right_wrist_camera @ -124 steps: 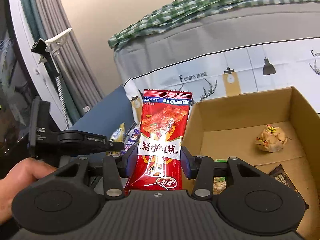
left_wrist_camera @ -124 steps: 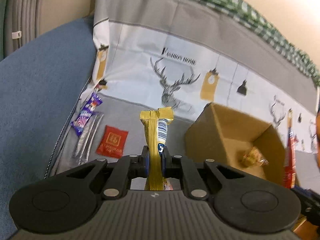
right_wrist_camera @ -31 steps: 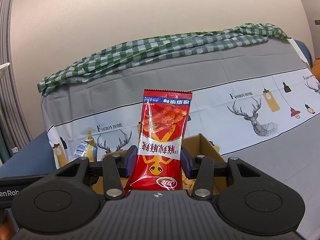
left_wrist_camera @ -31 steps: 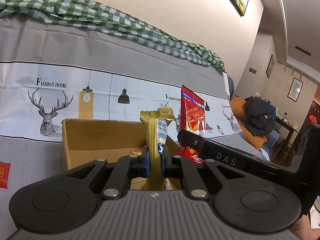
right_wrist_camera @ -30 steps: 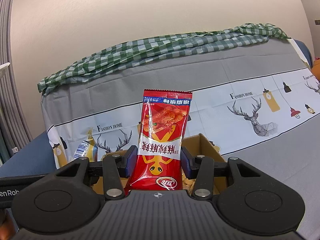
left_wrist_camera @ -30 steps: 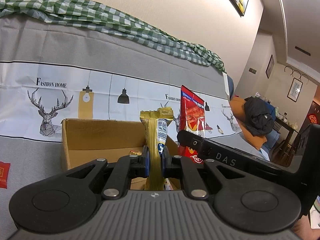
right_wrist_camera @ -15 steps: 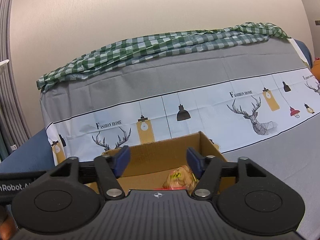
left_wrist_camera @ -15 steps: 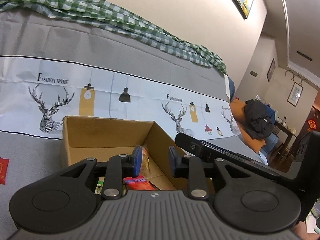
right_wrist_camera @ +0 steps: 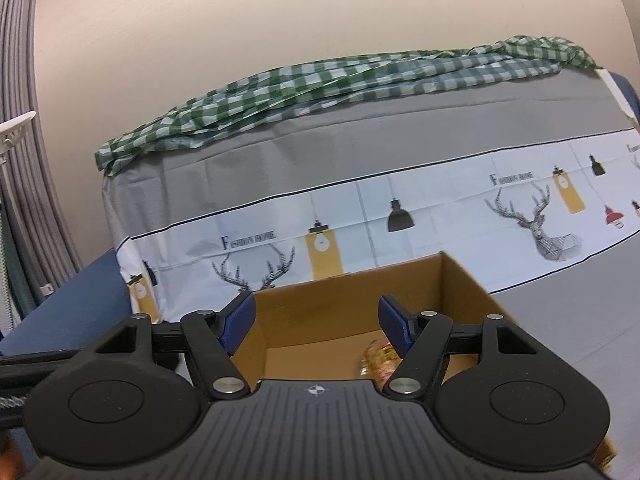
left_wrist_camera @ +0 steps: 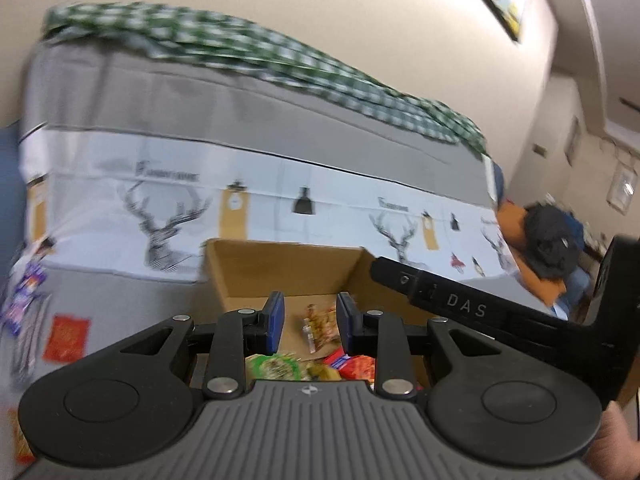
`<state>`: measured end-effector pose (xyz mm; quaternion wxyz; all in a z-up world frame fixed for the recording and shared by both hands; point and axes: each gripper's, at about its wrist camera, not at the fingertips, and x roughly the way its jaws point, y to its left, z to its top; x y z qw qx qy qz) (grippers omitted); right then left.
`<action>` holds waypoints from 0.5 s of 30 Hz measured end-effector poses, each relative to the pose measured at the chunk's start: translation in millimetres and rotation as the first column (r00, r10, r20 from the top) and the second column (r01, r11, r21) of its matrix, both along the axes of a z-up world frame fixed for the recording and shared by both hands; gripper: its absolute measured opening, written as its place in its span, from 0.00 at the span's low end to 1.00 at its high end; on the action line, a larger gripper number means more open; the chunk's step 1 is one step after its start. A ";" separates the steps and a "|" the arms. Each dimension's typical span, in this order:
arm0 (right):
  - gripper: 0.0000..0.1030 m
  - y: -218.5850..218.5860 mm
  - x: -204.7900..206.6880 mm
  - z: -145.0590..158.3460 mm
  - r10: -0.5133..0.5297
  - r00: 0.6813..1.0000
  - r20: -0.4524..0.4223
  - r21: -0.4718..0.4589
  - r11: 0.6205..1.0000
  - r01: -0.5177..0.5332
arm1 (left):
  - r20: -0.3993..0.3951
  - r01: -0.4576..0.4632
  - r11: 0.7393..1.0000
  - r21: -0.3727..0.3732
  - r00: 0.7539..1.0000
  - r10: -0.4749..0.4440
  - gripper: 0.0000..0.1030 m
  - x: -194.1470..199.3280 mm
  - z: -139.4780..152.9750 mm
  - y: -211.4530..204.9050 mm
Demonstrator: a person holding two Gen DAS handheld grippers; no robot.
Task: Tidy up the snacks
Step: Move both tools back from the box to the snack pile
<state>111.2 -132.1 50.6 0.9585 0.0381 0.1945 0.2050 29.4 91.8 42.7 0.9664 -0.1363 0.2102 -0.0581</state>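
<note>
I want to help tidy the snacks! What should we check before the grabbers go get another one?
1. Left gripper empty, nothing between its blue pads: ok.
2. Right gripper empty, jaws apart: ok.
3. Cardboard box upright with its top open: ok.
4. Snacks already lying inside the box, such as the red packet: ok.
5. More snacks left to fetch: ok, a red sachet and a purple packet lie on the cloth left of the box.
6. Room left in the box: cannot tell.
</note>
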 end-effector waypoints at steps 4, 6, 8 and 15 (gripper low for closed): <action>0.51 8.7 -1.7 -0.4 0.048 0.998 -0.033 0.051 0.998 -0.047 | -0.007 -0.149 0.989 -0.009 0.989 0.149 0.30 -34.9 -8.9 24.5; 0.44 12.5 -3.2 -0.8 0.082 0.995 -0.048 0.081 0.994 -0.078 | -0.034 -0.238 0.971 0.011 0.971 0.238 0.30 -45.0 -19.9 31.9; 0.41 17.8 -4.8 -2.2 0.112 0.992 -0.063 0.097 0.990 -0.105 | -0.067 -0.332 0.943 0.029 0.940 0.333 0.30 -50.8 -31.1 40.9; 0.43 45.0 -9.3 -10.8 0.234 0.966 -0.111 0.100 0.970 -0.223 | -0.129 -0.581 0.810 0.084 0.800 0.587 0.30 -46.6 -68.3 77.9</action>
